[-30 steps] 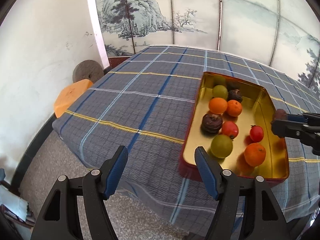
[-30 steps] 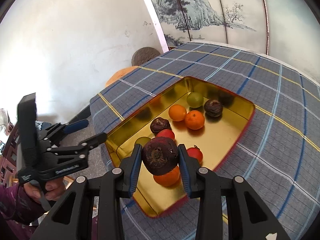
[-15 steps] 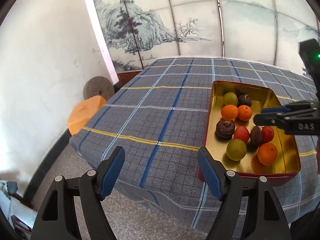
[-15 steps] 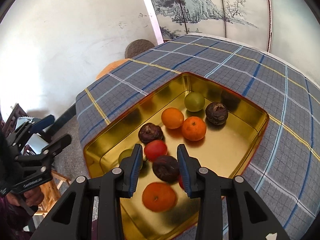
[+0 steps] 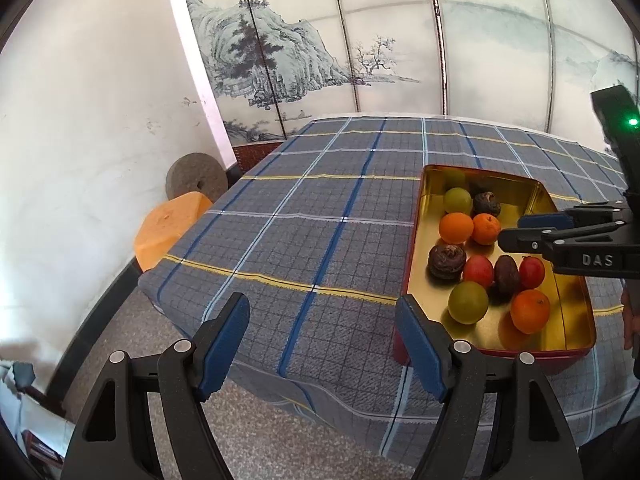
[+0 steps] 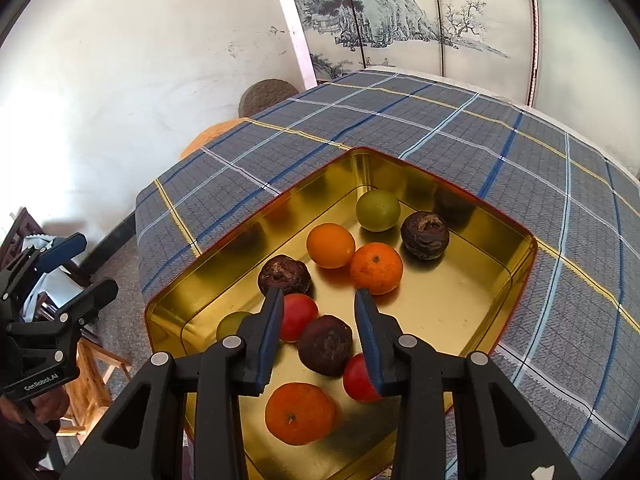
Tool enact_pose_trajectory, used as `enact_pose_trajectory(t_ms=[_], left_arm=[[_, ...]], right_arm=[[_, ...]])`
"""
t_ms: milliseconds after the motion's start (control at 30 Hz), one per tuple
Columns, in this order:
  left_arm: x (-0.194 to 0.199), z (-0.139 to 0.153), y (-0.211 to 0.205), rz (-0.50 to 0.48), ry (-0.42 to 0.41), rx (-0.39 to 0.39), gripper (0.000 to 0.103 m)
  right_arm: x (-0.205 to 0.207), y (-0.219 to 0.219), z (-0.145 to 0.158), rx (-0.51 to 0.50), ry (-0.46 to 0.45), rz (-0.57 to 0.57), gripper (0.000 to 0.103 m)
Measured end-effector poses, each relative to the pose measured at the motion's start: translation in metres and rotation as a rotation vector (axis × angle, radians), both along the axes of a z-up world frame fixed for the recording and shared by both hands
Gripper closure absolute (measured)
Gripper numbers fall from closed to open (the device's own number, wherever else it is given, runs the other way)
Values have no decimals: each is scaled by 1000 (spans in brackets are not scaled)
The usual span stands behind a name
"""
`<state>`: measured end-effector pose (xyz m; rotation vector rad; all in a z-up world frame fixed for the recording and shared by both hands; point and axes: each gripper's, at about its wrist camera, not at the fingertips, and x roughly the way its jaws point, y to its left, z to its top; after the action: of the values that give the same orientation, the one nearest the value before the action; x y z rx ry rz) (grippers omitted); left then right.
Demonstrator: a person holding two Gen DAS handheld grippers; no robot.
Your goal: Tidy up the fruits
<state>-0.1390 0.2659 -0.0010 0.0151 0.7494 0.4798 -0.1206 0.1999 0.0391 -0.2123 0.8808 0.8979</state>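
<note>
A gold tin tray with a red rim (image 6: 460,300) (image 5: 568,320) sits on the plaid tablecloth and holds several fruits: oranges, green fruits, red fruits and dark wrinkled fruits. My right gripper (image 6: 319,312) is open and empty above the tray's near end. A dark wrinkled fruit (image 6: 326,345) (image 5: 507,274) lies in the tray just below its fingers, between two red fruits. My left gripper (image 5: 322,318) is open and empty, held off the table's near-left edge, left of the tray. The right gripper also shows in the left wrist view (image 5: 528,229).
The plaid-covered table (image 5: 320,220) stands by a white wall and a painted folding screen (image 5: 360,40). An orange stool (image 5: 168,228) and a round millstone (image 5: 196,178) sit on the floor left of the table. A wooden stool (image 6: 92,384) stands below the left gripper.
My right gripper opened and let the dark wrinkled fruit drop into the tray, then drew back slightly. My left gripper pulled back and up from the table.
</note>
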Motion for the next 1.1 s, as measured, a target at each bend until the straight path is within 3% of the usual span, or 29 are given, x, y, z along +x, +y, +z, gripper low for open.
enact_pose_trajectory(t_ms=[167,267,333,567,733,900,1100], left_arm=[[-1,8,-5,7,1,7,24],[-5,19,-10,2,-26,13,22],[-8,28,-13,-6,-38,-8,12],[-25,69,-30,-33,-163,0,9],[-43,100,-49,-81,-250,14,0],[-53,120,-67,-82,-289,72,0],[-62,130,-76,-98,-304,59,0]], right_arm=[[-23,-11,22,31,-104,-11,44],[-40,-24,42,74,-184,-35,28],[-53,-36,56,110,-235,-60,19],[-83,-66,85,132,-314,-84,15],[-100,-86,97,158,-348,-102,15],[-113,-103,111,195,-380,-124,11],[-130,-114,124,221,-431,-137,4]])
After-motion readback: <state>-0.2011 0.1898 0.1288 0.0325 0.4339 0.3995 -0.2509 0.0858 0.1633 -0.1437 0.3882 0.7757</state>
